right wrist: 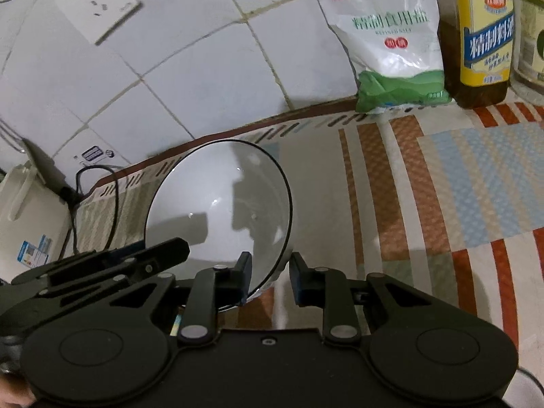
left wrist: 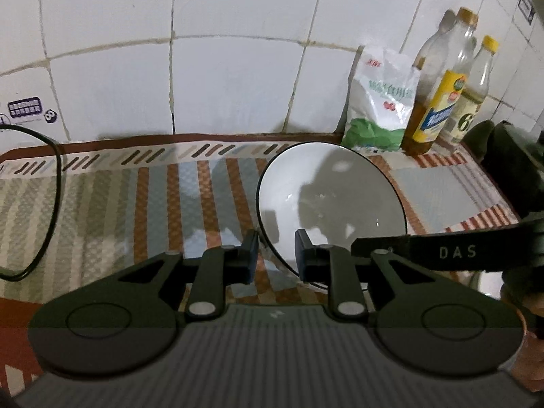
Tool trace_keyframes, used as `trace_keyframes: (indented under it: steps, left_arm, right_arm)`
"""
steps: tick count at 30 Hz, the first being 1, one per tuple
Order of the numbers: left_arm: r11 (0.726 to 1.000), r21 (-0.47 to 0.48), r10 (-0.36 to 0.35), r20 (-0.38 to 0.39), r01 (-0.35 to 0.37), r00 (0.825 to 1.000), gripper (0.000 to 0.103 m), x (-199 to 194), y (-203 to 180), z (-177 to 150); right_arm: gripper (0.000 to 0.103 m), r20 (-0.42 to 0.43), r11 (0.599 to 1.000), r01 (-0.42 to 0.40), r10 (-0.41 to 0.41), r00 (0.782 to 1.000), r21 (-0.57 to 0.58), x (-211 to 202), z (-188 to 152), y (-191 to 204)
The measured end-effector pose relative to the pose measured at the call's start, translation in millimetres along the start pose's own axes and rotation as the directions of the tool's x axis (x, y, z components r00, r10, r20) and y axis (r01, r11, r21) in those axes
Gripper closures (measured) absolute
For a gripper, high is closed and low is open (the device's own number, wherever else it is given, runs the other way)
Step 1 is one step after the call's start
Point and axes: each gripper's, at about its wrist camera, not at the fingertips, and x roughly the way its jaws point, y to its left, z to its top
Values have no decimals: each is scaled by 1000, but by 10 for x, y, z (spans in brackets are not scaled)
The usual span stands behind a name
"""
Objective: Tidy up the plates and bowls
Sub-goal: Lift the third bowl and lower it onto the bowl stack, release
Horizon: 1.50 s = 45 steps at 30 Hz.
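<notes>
One white bowl (left wrist: 333,187) with a thin black rim sits on the striped cloth (left wrist: 170,197). In the left wrist view my left gripper (left wrist: 275,255) straddles the bowl's near left rim, shut on it with one finger inside and one outside. The right gripper's finger (left wrist: 391,244) reaches in over the bowl's right side. In the right wrist view the same bowl (right wrist: 217,197) lies ahead to the left. My right gripper (right wrist: 270,278) is shut on its near right rim. The left gripper's fingers (right wrist: 163,248) show at the bowl's left edge.
Against the tiled wall at the back right stand a salt bag (left wrist: 377,102) and several oil bottles (left wrist: 438,102). A black cable (left wrist: 51,187) loops over the cloth at the left, beside a white appliance (right wrist: 23,221). A wall socket (right wrist: 98,3) sits above.
</notes>
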Motion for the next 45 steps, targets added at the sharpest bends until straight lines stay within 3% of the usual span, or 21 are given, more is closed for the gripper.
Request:
trace_keyframes:
  steps: [5,12,25,32,40,45]
  left_arm:
    - [1000,10,5,48,-6,999,82,-330,-69,-37]
    - [998,-3,-56,75,56,996,82,-775,-136,-166]
    - [992,34,-119,33,118,992,82,-1273,-573,-445]
    - [993,84,-88,9,87,996,82,-1277,-984,-609]
    - [987,102,-122,-55,127,991,82,-1075,-1320,-632]
    - [983,142,-105,-93,117,990,82,-941,-1551,-606]
  right_arm:
    - [74,31,998,7,-5,1000,-70,-285,-90,184]
    - [75,79,989,17,-5,997,-146,-740,-267,354]
    - [76,122,990,31,-14,992,-140,-1435,-591,245]
    - [76,147,993,27,-10,989,-119,-1657,-817,-26]
    - [76,174,993,85,-70,982,-81,-1844,-919,-334]
    - [76,171,995,89,-80,982,-50,-1854,-916,-545]
